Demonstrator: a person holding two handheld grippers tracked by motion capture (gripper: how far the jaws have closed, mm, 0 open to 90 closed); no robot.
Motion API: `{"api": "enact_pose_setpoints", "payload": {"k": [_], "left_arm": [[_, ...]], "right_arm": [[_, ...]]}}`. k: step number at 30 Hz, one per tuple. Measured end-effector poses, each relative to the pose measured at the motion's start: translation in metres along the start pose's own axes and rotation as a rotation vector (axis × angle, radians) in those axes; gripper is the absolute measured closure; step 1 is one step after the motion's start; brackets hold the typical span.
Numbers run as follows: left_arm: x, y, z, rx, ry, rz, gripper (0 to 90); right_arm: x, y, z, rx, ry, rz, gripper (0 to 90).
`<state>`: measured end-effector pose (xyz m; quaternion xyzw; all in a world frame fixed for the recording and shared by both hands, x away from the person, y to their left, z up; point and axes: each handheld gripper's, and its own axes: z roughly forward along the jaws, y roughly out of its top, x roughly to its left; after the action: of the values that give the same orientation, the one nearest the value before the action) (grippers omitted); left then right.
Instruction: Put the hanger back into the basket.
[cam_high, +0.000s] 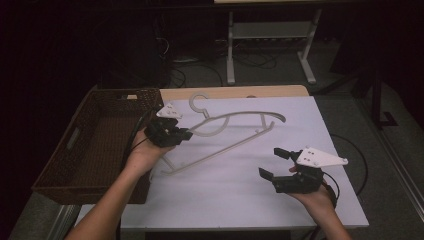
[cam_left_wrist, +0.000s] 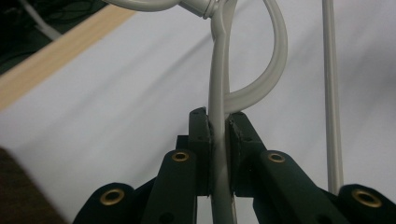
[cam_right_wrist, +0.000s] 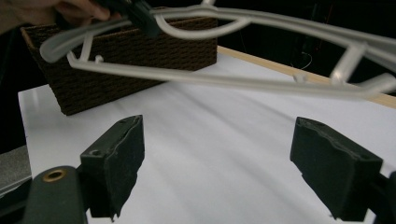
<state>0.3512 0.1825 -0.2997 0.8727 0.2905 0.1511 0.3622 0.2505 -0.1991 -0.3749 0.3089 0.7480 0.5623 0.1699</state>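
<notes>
1. Left gripper (cam_high: 184, 135), near the desk's left edge: fingers (cam_left_wrist: 200, 135) clamped tight on the hanger (cam_high: 220, 145), gripping a thin strip of its upper arm beside the looped neck.
2. In the left gripper view the pale plastic strip runs straight up between the two pads, touching both.
3. Hanger: pale grey plastic, with its hook (cam_high: 198, 102) toward the far edge of the desk. Its held end looks raised off the surface; whether the other end touches the desk I cannot tell. It spans the middle of the desk, slanting from the left side toward the far right.
4. Right gripper (cam_high: 273, 163), near the desk's right front corner: fingers (cam_right_wrist: 114, 158) spread wide, nothing between them. It is well apart from the hanger.
5. In the right gripper view the hanger's bars cross above the open fingers, with the basket behind.
6. Basket (cam_high: 80, 150): dark brown wicker, on the left edge of the desk, just beside the left hand (cam_high: 145, 155).
7. Desk (cam_high: 240, 190): covered with a white sheet; a wood strip shows along the far edge.
</notes>
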Motion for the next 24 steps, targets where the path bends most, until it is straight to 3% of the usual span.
{"api": "enact_pose_setpoints", "payload": {"k": [10, 14, 24], "left_arm": [[0.033, 0.002, -0.051, -0.04, 0.084, -0.018, 82.1], [0.049, -0.007, -0.073, -0.047, 0.129, -0.037, 82.1], [0.085, -0.041, -0.127, -0.081, 0.228, -0.139, 82.1]], "right_arm": [[-0.001, 0.0, 0.0, -0.006, -0.006, -0.001, 16.6], [-0.001, 0.001, 0.0, -0.003, -0.007, -0.007, 16.6], [-0.002, 0.002, 0.002, -0.008, -0.015, -0.007, 16.6]]}}
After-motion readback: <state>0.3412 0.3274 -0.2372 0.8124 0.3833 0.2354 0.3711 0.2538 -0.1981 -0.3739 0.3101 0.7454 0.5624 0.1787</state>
